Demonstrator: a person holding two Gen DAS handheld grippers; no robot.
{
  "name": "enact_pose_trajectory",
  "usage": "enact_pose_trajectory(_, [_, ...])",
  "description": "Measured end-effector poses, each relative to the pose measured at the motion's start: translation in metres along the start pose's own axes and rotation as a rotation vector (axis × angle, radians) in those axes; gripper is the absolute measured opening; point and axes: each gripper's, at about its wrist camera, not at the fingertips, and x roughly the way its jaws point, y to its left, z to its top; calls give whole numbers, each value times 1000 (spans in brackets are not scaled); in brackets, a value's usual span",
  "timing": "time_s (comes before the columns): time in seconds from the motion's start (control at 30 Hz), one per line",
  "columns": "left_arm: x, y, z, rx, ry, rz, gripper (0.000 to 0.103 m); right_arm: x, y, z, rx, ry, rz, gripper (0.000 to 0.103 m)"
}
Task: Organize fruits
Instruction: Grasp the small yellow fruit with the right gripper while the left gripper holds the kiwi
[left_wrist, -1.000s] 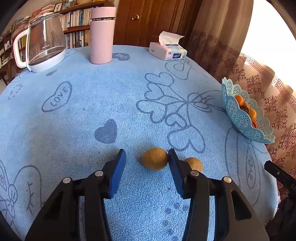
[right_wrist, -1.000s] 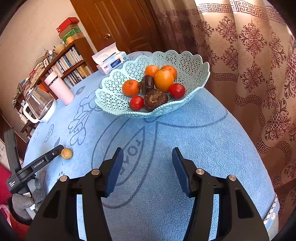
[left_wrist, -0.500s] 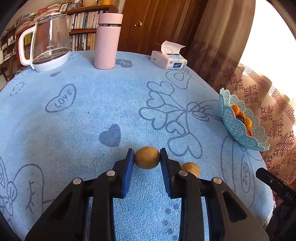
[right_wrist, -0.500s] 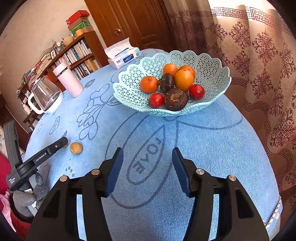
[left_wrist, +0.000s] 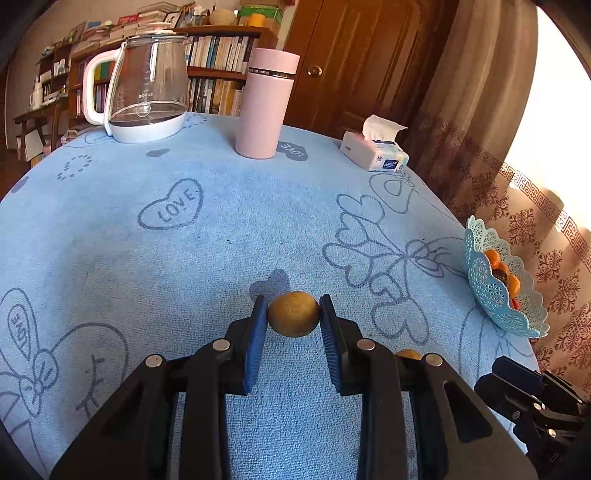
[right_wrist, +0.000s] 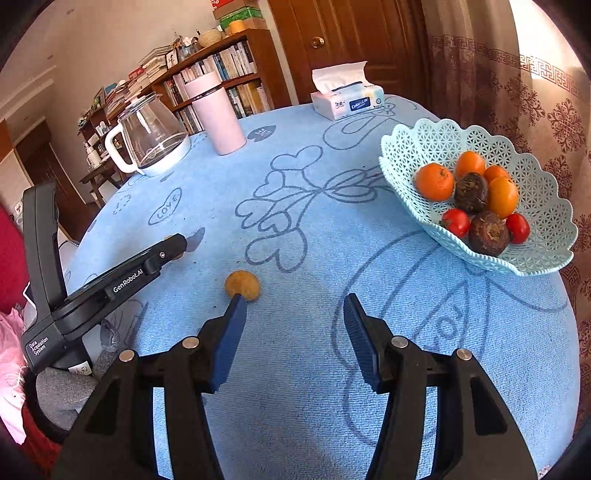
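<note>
Second brown fruit (left_wrist: 407, 354) (half-hidden) behind left hand-held gripper (left_wrist: 293, 319)

Open tablecloth (right_wrist: 295, 122) spans the middle; the kettle (right_wrist: 149, 138), flask (right_wrist: 218, 114) and tissue box (right_wrist: 347, 101) line the far edge, the basket (right_wrist: 480, 192) the right edge.

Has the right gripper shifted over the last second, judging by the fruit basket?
Yes. The right gripper has swung left: the fruit basket, formerly straight ahead, now sits far right, and a loose brown fruit lies by its left finger.
</note>
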Motion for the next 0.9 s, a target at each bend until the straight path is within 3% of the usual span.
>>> enact_pose_trajectory(0.4, [-1, 2, 0, -16, -3, -8, 29, 41, 35, 11, -100, 66, 27, 55])
enact_pose_trajectory(0.77, [-2, 2, 0, -15, -6, -8, 29, 64, 43, 13, -136, 102, -7, 32])
enact_pose_trajectory(0.9, [-2, 2, 0, -15, -4, -11, 29, 64, 41, 13, -131, 94, -18, 30])
